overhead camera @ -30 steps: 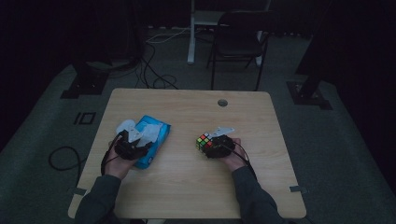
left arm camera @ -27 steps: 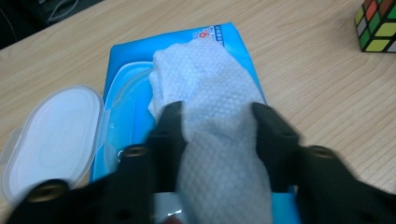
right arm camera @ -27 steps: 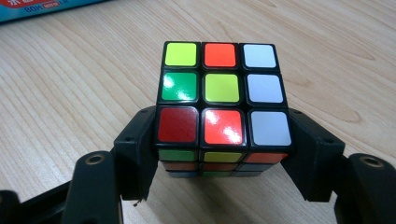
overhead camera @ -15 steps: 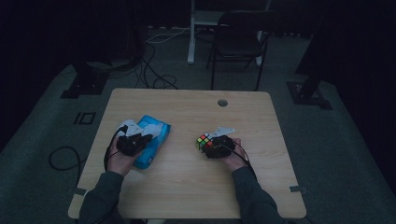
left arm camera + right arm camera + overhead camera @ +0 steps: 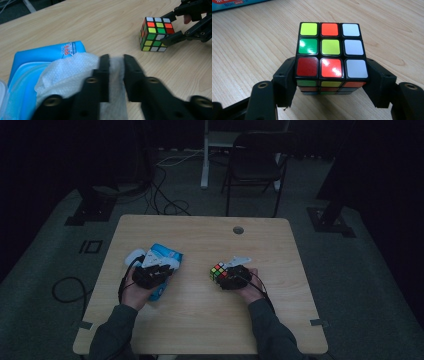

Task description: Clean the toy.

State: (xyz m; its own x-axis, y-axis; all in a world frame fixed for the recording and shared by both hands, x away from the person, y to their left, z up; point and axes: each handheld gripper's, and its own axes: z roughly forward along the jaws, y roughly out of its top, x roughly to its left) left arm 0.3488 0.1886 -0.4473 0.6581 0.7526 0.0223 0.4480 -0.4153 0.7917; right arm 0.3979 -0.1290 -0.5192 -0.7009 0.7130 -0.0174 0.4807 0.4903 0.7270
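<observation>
A scrambled puzzle cube (image 5: 218, 271) (image 5: 329, 52) stands on the wooden table (image 5: 200, 320), and my right gripper (image 5: 230, 276) (image 5: 332, 82) is shut on its lower layer from both sides. A blue pack of wet wipes (image 5: 165, 256) (image 5: 47, 53) lies at the left with its lid open. A white wipe (image 5: 67, 72) sticks up out of it. My left gripper (image 5: 152, 272) (image 5: 116, 75) hovers over the pack. Its jaws have just been opening and stand a little apart, with the wipe in the gap between them. The left gripper view also catches the cube (image 5: 155, 33) in the right gripper (image 5: 172, 28).
A round cable hole (image 5: 238, 229) sits near the table's far edge. Beyond the table a dark chair (image 5: 255, 165) stands on the floor, with cables (image 5: 165, 195) to its left. The pack's white lid (image 5: 132, 257) lies flipped toward the table's left edge.
My left gripper has shifted a little to the right and away from me over the wipe pack. The right gripper and the cube have stayed put.
</observation>
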